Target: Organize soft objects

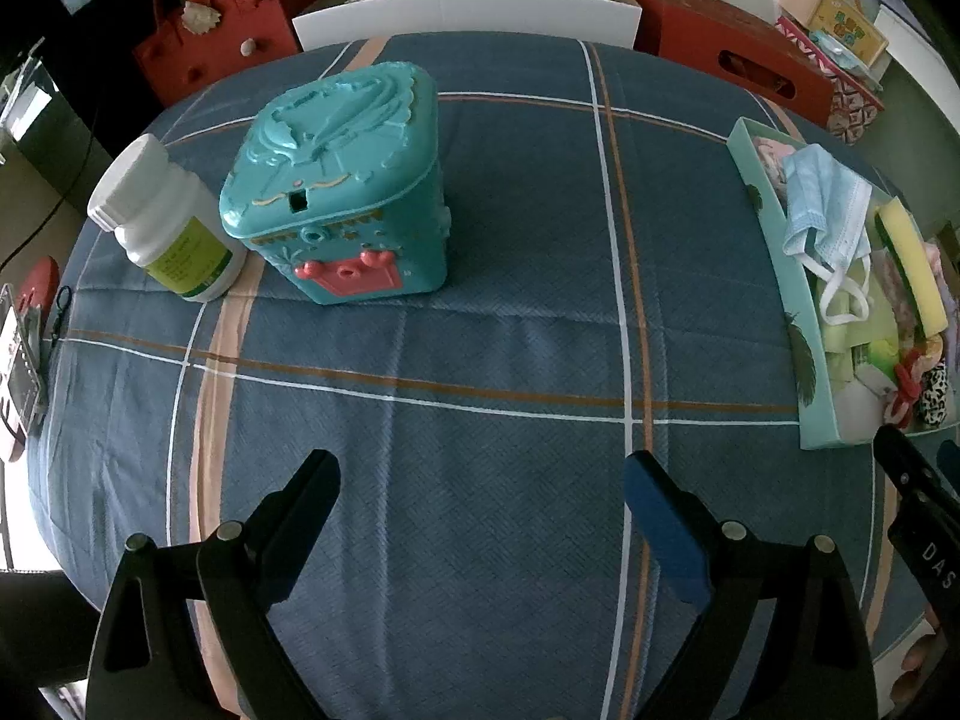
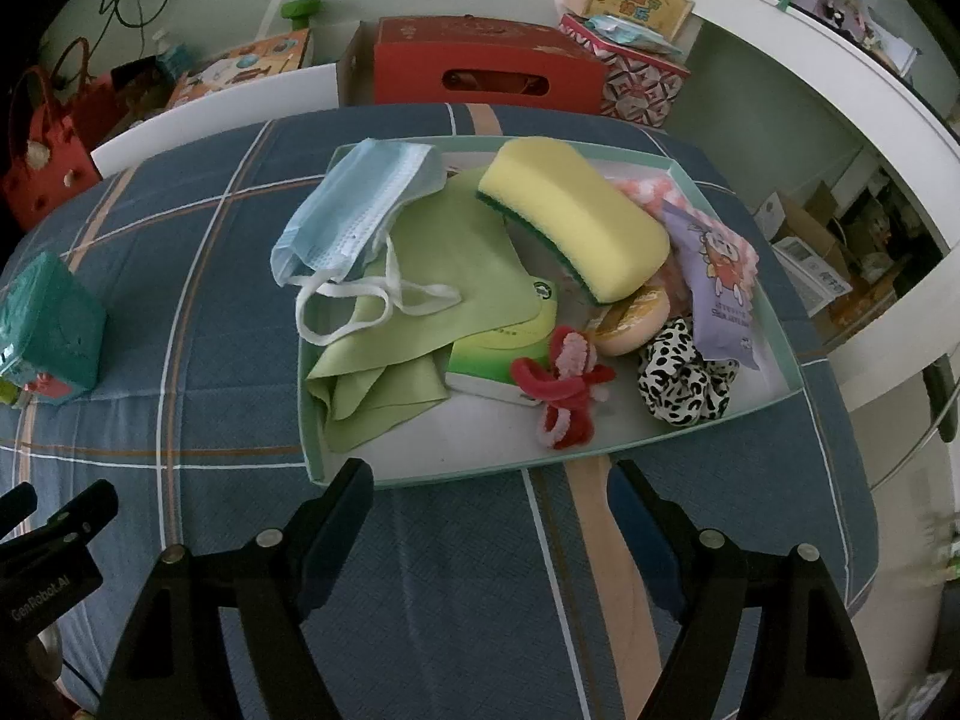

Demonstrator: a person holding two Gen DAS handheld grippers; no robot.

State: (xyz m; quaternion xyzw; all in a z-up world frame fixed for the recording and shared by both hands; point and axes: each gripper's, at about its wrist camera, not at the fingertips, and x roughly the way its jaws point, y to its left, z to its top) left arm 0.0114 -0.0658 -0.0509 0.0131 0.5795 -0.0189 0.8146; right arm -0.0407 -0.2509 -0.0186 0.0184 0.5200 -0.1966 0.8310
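Observation:
A shallow mint-green box (image 2: 312,420) (image 1: 780,264) on the blue plaid cloth holds soft items: a blue face mask (image 2: 354,210) (image 1: 825,204), a green cloth (image 2: 444,276), a yellow sponge (image 2: 576,222) (image 1: 912,264), a red fuzzy piece (image 2: 564,384), a spotted scrunchie (image 2: 684,384) and a purple packet (image 2: 720,294). My right gripper (image 2: 489,480) is open and empty just in front of the box. My left gripper (image 1: 480,474) is open and empty over bare cloth, left of the box.
A teal plastic toy box (image 1: 342,180) (image 2: 48,324) and a white pill bottle (image 1: 162,222) stand at the table's left. A red carton (image 2: 486,69), a red bag (image 1: 222,24) and shelves lie beyond the table edge.

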